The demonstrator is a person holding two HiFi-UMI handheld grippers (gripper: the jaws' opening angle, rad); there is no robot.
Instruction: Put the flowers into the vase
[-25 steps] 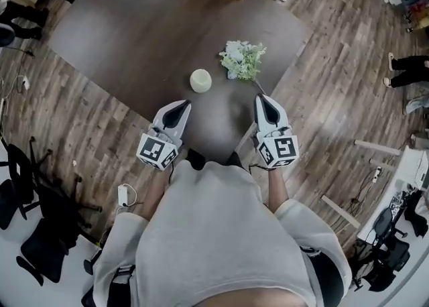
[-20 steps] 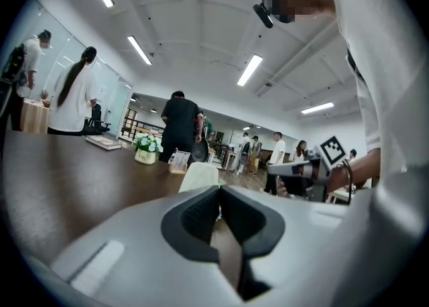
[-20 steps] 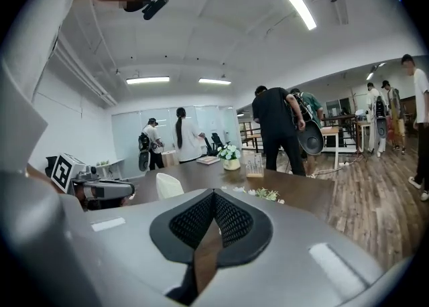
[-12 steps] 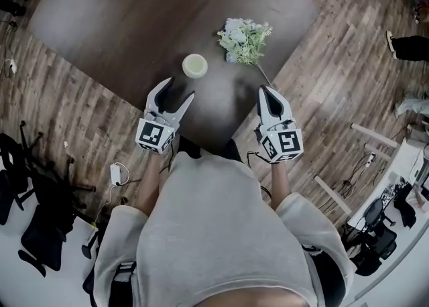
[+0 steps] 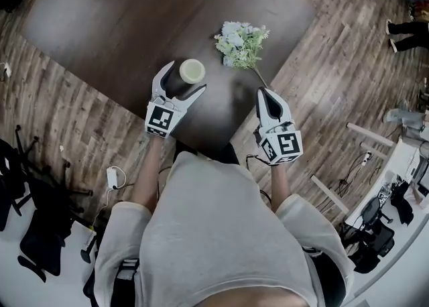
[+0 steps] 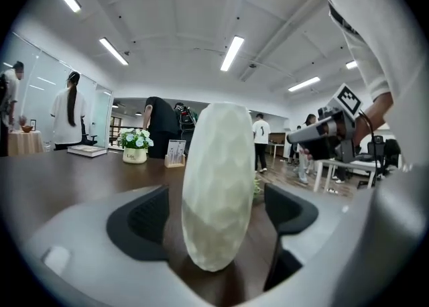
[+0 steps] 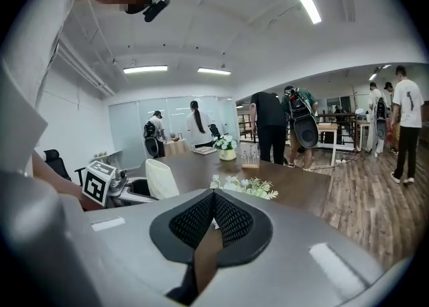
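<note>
A pale cream vase [image 5: 192, 71] stands upright on the dark table [image 5: 100, 24]. My left gripper [image 5: 182, 79] has its jaws on either side of the vase and they are opening. In the left gripper view the vase [image 6: 218, 185] fills the middle, with a gap to each pad. The bunch of white and green flowers [image 5: 240, 42] lies on the table to the vase's right, its stem pointing at my right gripper [image 5: 261, 91]. That gripper is shut just short of the stem's end, and its own view shows nothing between its jaws [image 7: 214, 195], with the flowers [image 7: 244, 186] beyond.
At the table's far end are a small pot of flowers [image 6: 135, 146], a card stand [image 6: 175, 153] and a book [image 6: 87, 150]. Several people stand beyond. A black chair [image 5: 33, 232] is on the floor to the left. The table's near corner lies between my grippers.
My left gripper went from shut to wide open and moved forward and down until its jaws flank the vase. The right gripper stayed shut and hardly moved.
</note>
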